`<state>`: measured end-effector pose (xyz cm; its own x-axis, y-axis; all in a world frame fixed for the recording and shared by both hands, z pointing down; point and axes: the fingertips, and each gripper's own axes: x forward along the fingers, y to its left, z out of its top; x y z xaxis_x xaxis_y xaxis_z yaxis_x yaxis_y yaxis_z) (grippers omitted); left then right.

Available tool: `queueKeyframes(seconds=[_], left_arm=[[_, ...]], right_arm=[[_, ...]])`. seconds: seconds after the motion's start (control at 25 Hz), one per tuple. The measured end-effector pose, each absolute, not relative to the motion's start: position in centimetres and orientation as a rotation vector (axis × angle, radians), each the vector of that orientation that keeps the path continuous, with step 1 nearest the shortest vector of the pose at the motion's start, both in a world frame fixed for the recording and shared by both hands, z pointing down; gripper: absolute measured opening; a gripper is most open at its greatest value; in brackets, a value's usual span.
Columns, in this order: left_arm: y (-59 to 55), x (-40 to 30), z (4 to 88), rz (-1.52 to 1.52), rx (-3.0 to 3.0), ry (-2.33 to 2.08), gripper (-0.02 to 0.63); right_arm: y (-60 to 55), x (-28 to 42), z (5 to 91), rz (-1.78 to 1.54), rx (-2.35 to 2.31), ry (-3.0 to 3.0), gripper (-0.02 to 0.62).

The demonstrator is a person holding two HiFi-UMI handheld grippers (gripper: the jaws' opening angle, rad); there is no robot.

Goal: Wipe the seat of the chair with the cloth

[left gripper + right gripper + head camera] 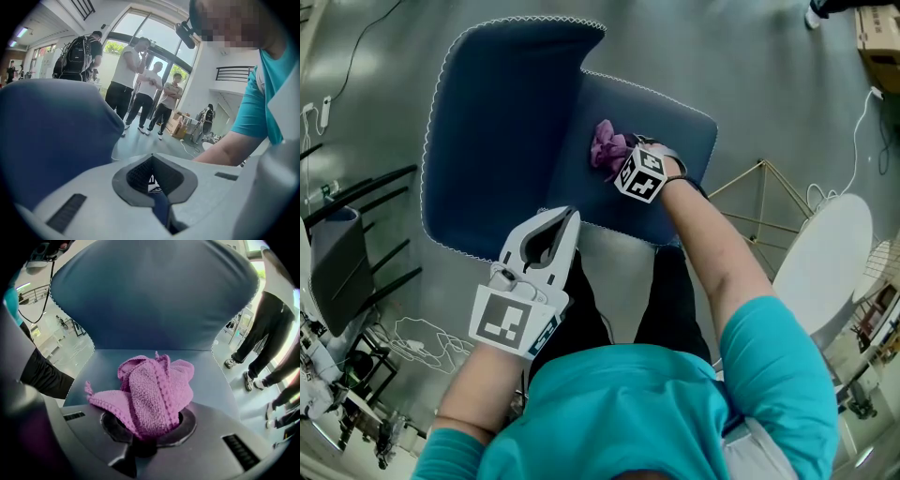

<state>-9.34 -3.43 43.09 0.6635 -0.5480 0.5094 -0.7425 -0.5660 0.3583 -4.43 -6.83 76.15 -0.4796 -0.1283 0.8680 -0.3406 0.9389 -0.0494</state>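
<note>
Right gripper [620, 160] clamped on pink cloth [607, 142], cloth bunched on blue chair seat [680, 127] close to backrest [502, 122]. Left gripper [570, 217] closed, empty, beside seat's edge.

A white round table [825, 262] stands on the grey floor [750, 56] to my right. A gold wire frame [761, 192] is just beside it, and a white cable [861, 131] trails near. A black chair [342, 262] sits at my left, near tangled cables [417, 342]. A cardboard box [879, 37] lies far right. People [140, 84] stand by glass doors [164, 42], one wearing a black backpack [75, 56].
</note>
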Motion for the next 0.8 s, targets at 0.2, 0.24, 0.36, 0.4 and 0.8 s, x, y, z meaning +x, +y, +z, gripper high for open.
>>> queueKeyframes(seconds=[0.2, 0.24, 0.36, 0.4, 0.8], left_arm=[[-3.5, -8.5, 43.0, 0.47, 2.331, -0.99, 0.003], [-3.4, -8.3, 43.0, 0.472, 2.331, -0.987, 0.003], [-3.3, -7.7, 42.9, 0.476, 2.333, -0.981, 0.003], [-3.3, -7.6, 42.9, 0.477, 2.334, -0.978, 0.003], [-3.4, -6.0, 42.6, 0.488, 2.352, -0.96, 0.003]], right_arm=[[-6.8, -3.8, 76.1, 0.271, 0.346, -2.076, 0.06], [-6.8, -3.8, 76.0, 0.272, 0.347, -2.076, 0.06], [-6.6, -3.2, 76.0, 0.273, 0.344, -2.074, 0.06], [-6.5, -3.0, 76.0, 0.274, 0.342, -2.071, 0.06], [-5.5, -0.3, 76.1, 0.299, 0.365, -2.06, 0.06]])
